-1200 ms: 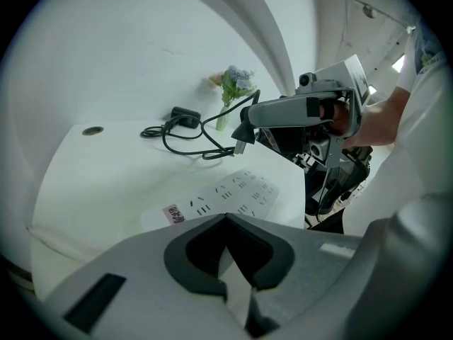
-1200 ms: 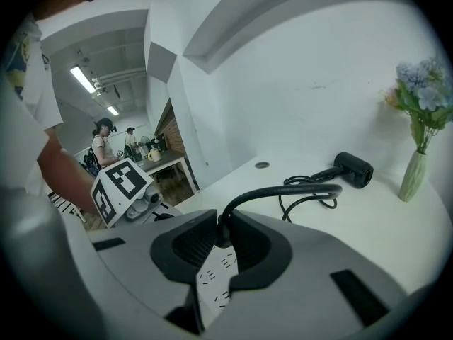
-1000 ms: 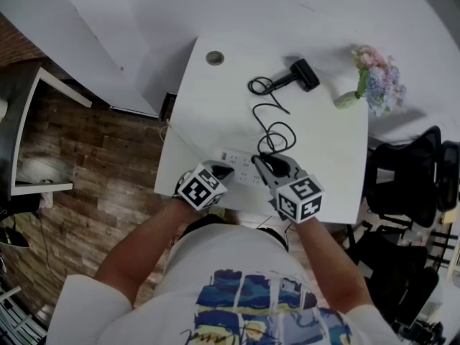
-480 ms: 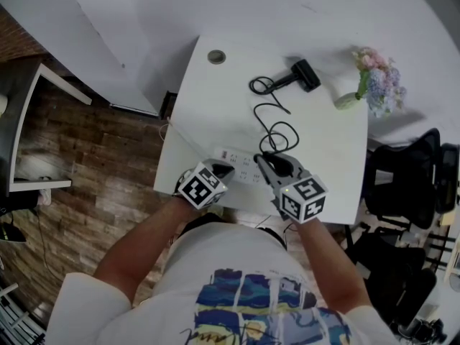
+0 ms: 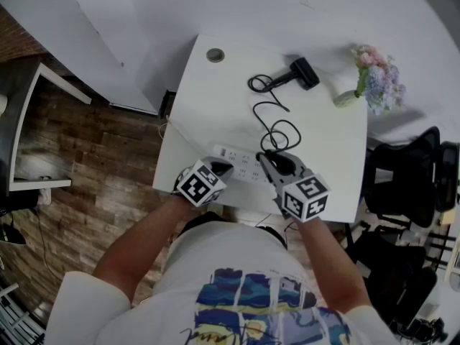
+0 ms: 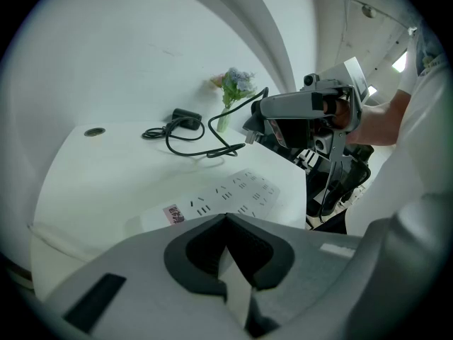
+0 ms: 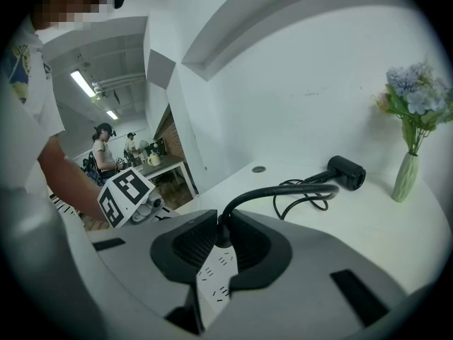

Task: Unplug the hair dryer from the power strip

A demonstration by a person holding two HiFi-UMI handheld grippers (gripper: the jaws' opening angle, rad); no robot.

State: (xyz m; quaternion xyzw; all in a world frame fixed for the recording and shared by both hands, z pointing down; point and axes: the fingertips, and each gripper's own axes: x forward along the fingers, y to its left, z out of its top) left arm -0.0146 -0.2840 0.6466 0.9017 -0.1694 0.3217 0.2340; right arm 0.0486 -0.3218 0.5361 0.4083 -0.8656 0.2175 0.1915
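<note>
A white power strip (image 5: 241, 165) lies near the table's front edge. My left gripper (image 5: 221, 168) is shut, and its tips (image 6: 226, 222) rest on the strip's near end (image 6: 233, 193). My right gripper (image 5: 272, 160) is shut on the black plug (image 7: 221, 241). In the left gripper view the plug (image 6: 249, 137) hangs above the strip, apart from it. The black cord (image 5: 272, 110) loops back across the table to the black hair dryer (image 5: 303, 73), which lies at the far side.
A vase of flowers (image 5: 374, 77) stands at the far right corner of the white table (image 5: 215, 106). A round grommet (image 5: 215, 54) sits at the far left. Black chairs (image 5: 410, 185) stand to the right, and wooden floor lies to the left.
My right gripper has shifted slightly with the plug in it. The left gripper has stayed on the strip's end.
</note>
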